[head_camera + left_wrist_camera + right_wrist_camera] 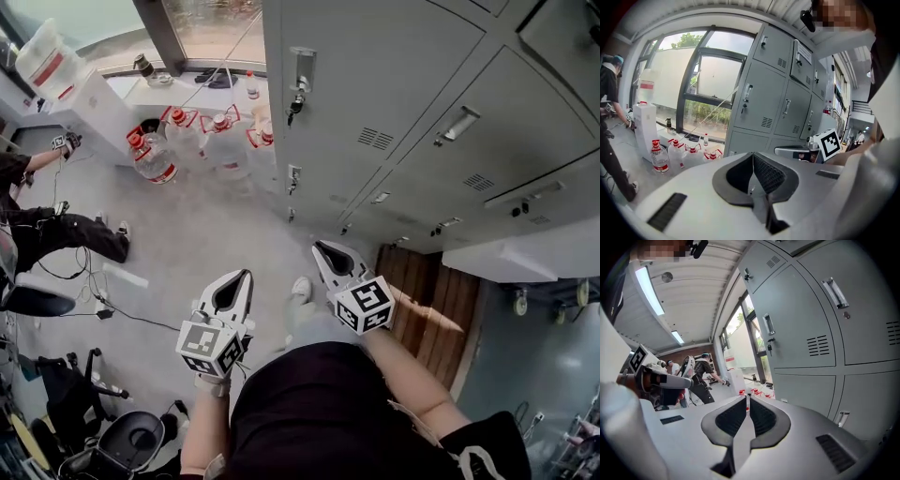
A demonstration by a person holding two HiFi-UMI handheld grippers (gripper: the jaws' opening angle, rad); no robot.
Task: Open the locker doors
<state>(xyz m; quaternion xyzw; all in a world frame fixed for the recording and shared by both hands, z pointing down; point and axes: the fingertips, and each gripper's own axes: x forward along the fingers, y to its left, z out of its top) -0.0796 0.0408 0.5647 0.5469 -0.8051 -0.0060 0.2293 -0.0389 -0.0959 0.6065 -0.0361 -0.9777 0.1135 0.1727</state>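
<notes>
Head view: grey sheet-metal locker doors, louvred and chrome-handled, stand closed ahead of me. My left gripper and right gripper (both white, smooth-shelled) hover before them, jaws together, empty. Clear red-capped jugs cluster left.

The grey locker doors are smooth, matt painted sheet metal with glossy bright-metal handles. The white left gripper and right gripper are matt plastic with black ribbed pads. The clear red-capped jugs are glossy plastic, and the brown floor planks are wood.
</notes>
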